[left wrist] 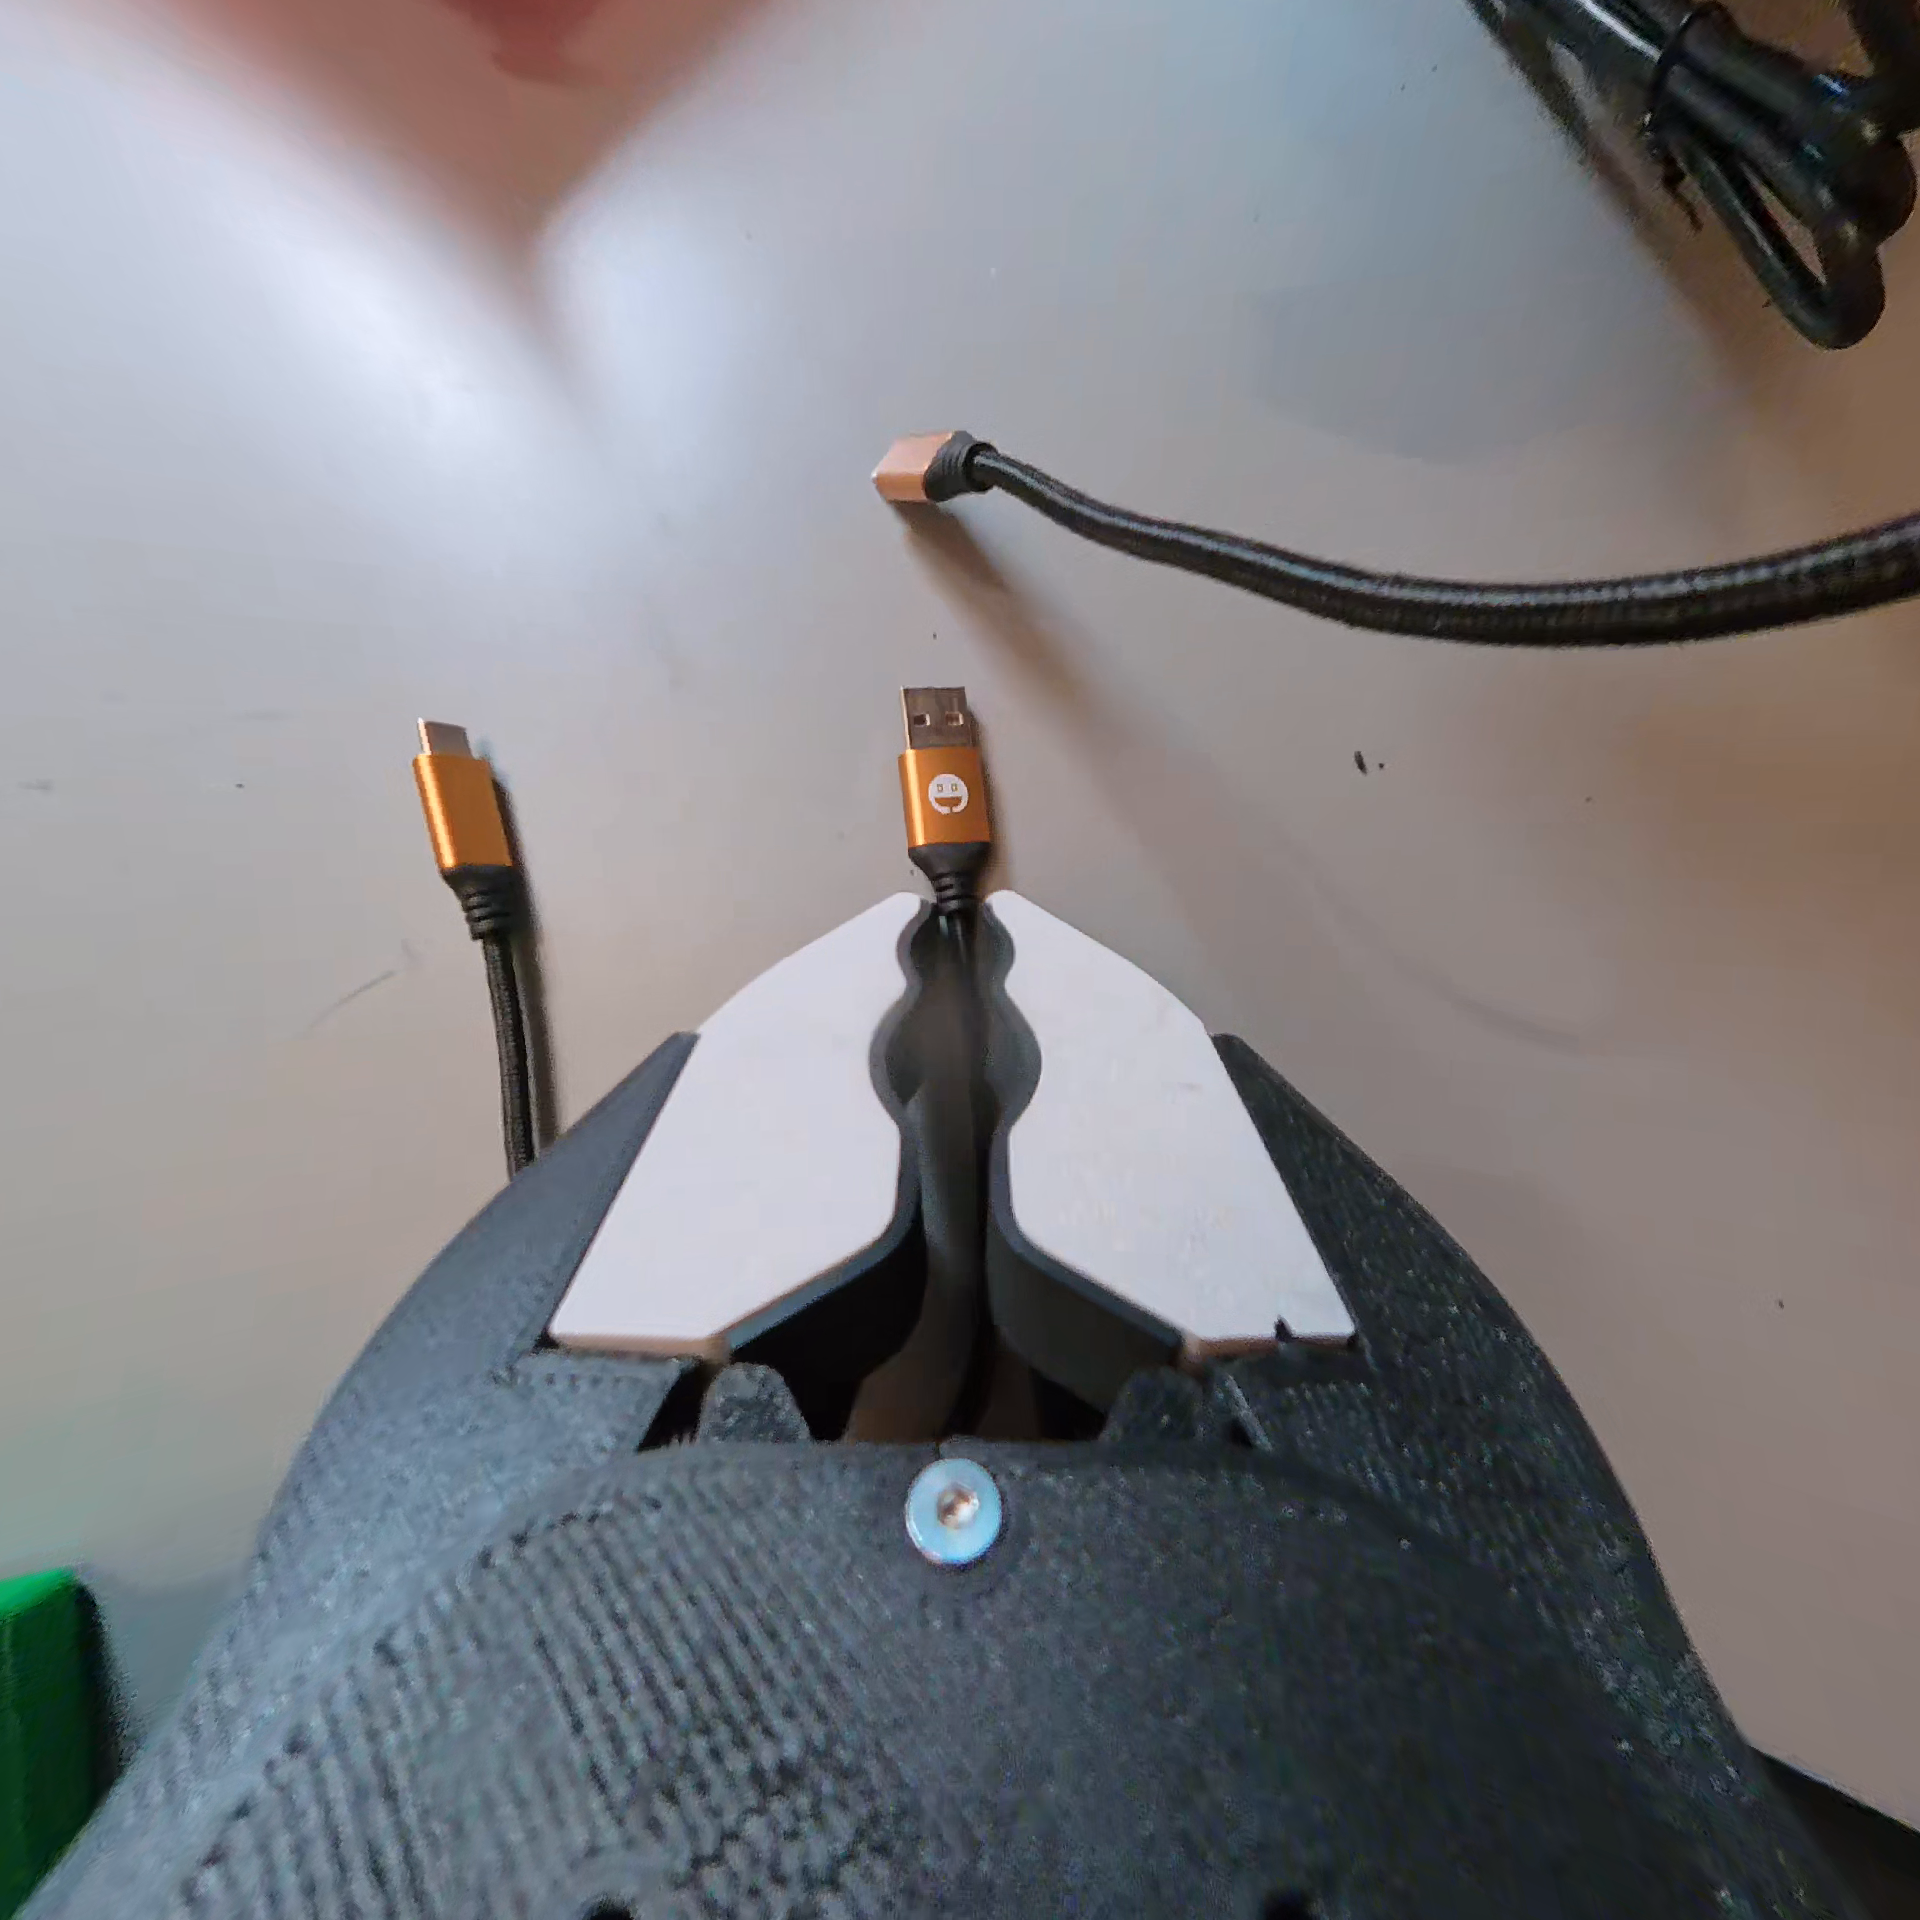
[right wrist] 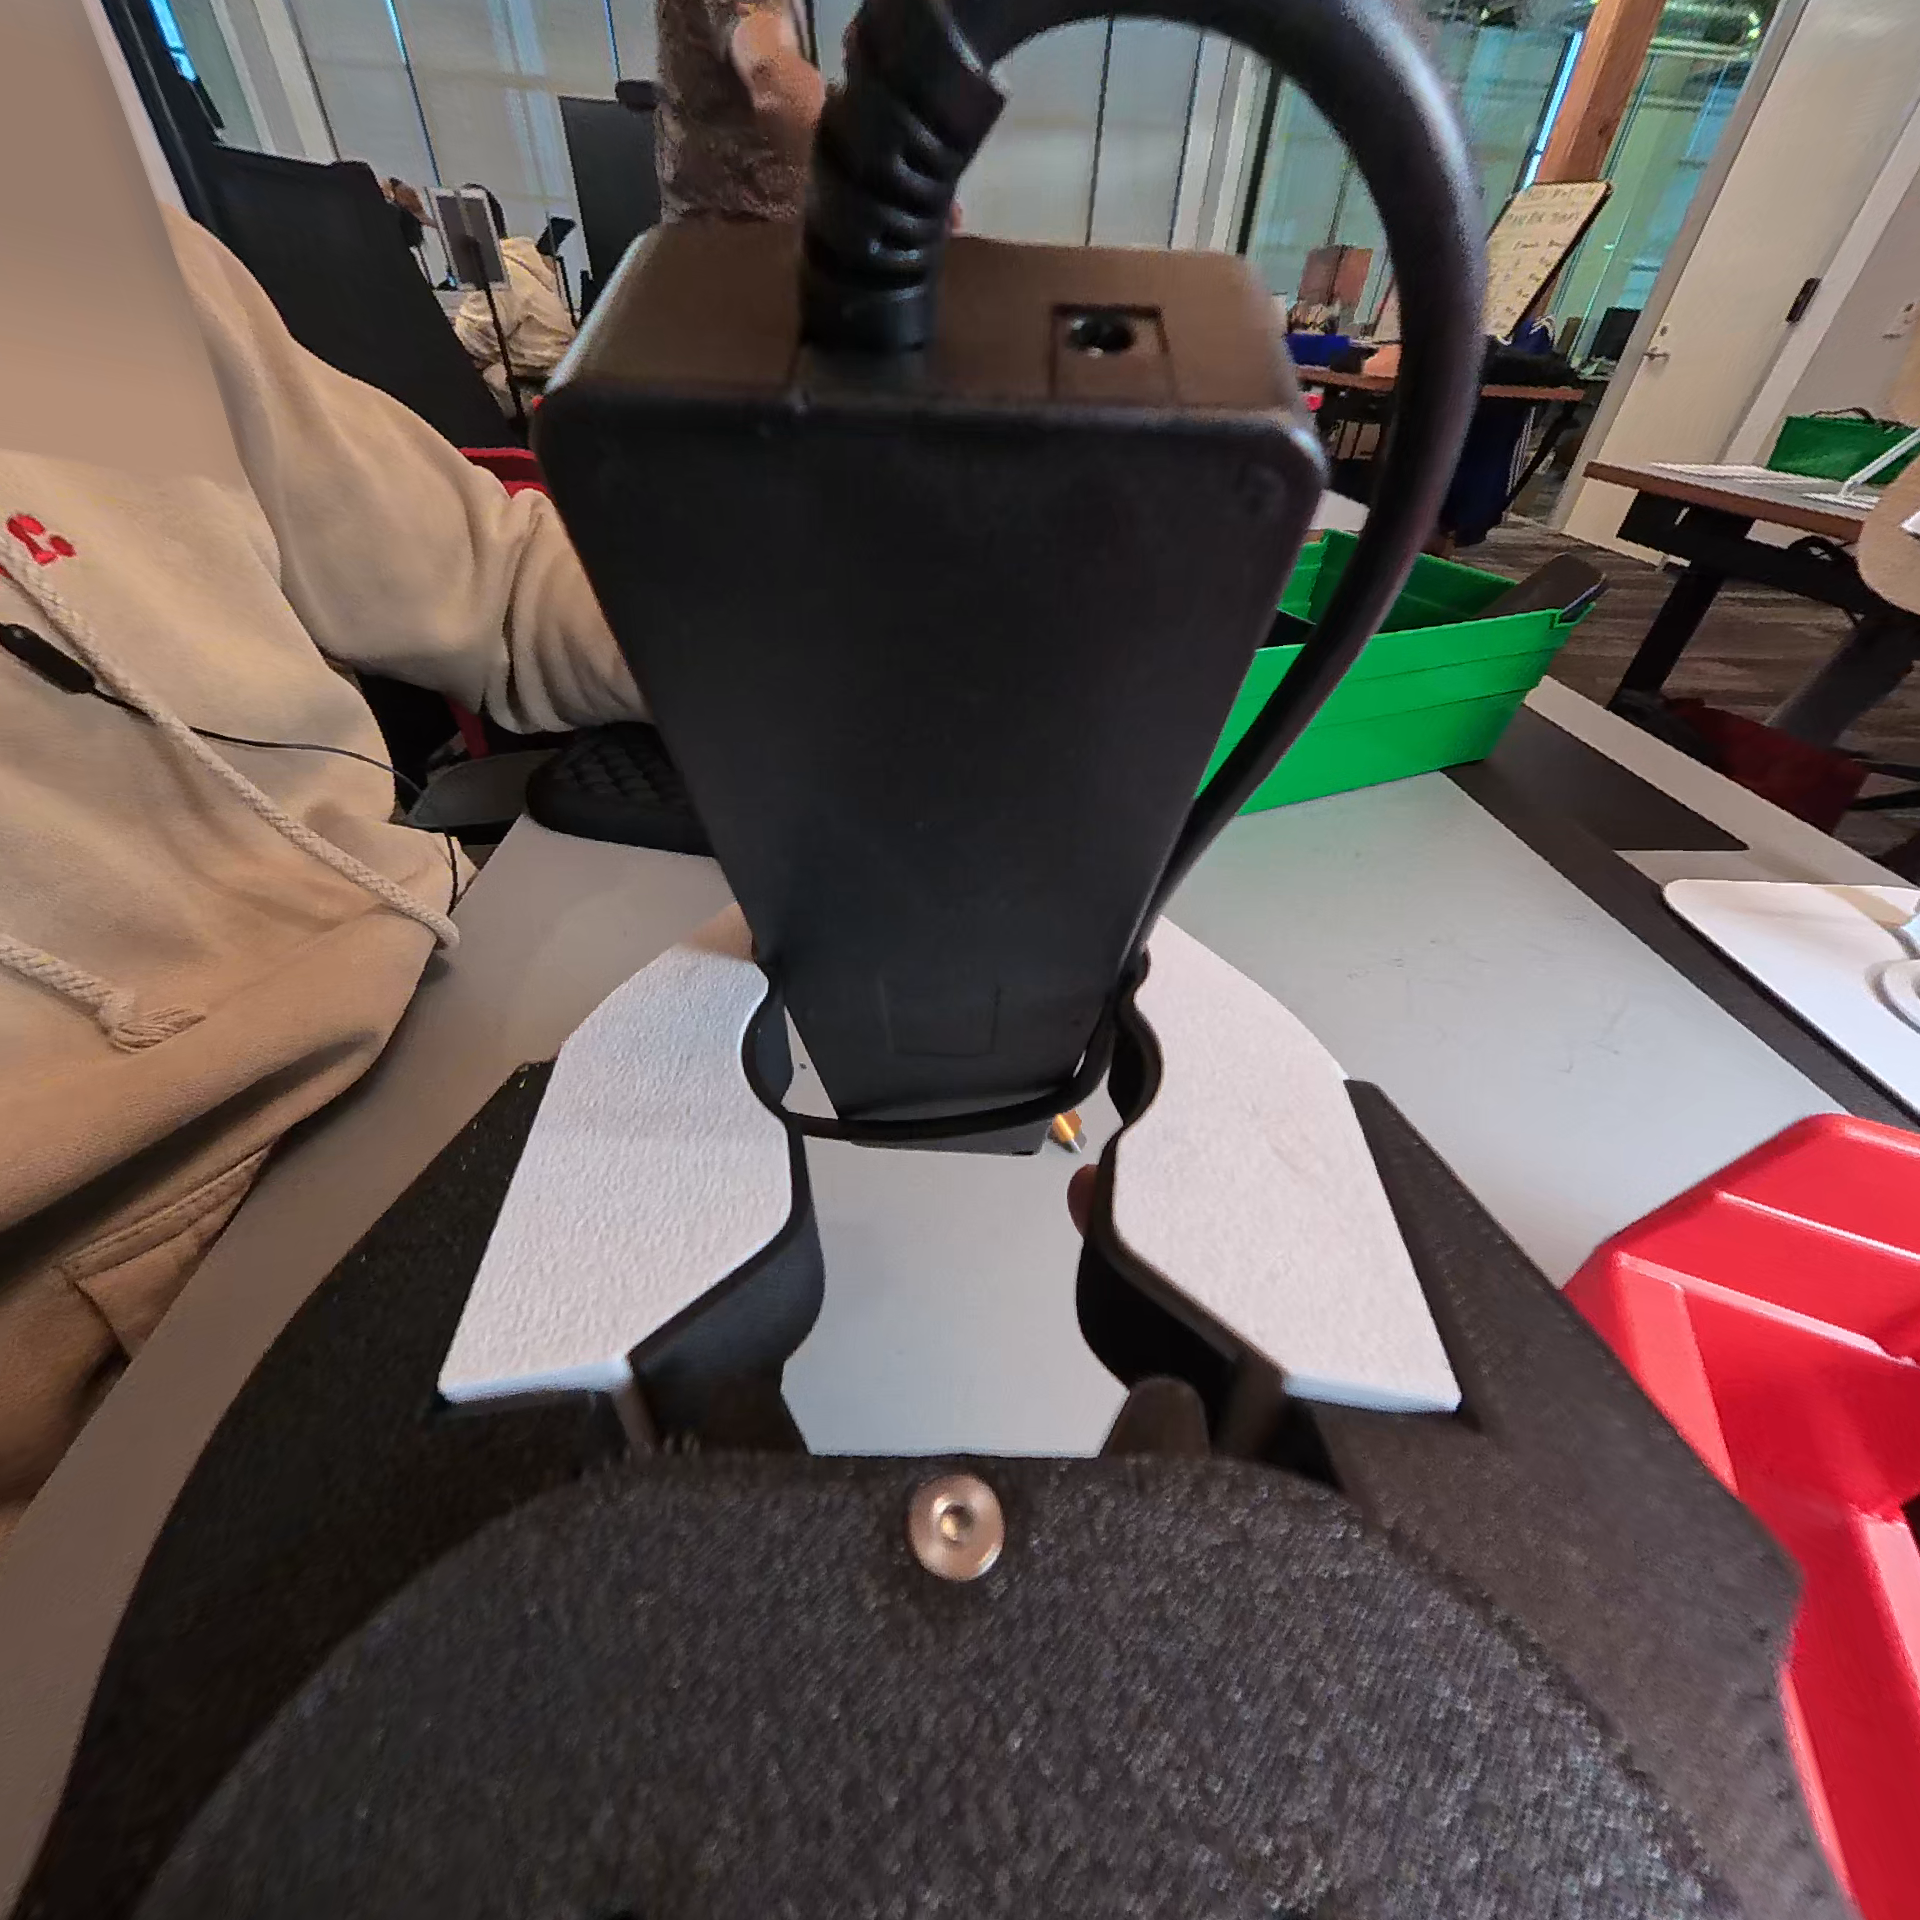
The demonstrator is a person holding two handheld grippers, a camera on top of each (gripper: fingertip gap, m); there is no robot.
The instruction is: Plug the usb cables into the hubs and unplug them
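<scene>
In the left wrist view my left gripper (left wrist: 953,902) is shut on a black braided cable just behind its orange USB-A plug (left wrist: 943,790), which points forward over the grey table (left wrist: 312,520). A second orange plug (left wrist: 457,805) lies to the left, and a third copper-coloured plug (left wrist: 914,473) on a thick braided cable lies ahead. In the right wrist view my right gripper (right wrist: 951,997) is shut on the lower end of a black USB hub (right wrist: 925,665), held upright with its own thick cable (right wrist: 1423,312) looping over the top. The hub's ports are hidden.
A coiled black cable bundle (left wrist: 1787,156) lies at the far right of the table. A green bin (right wrist: 1403,665) stands behind the hub and a red bin (right wrist: 1766,1351) at the right. A person in a cream hoodie (right wrist: 208,727) sits at the left. A white pad (right wrist: 1808,956) lies at right.
</scene>
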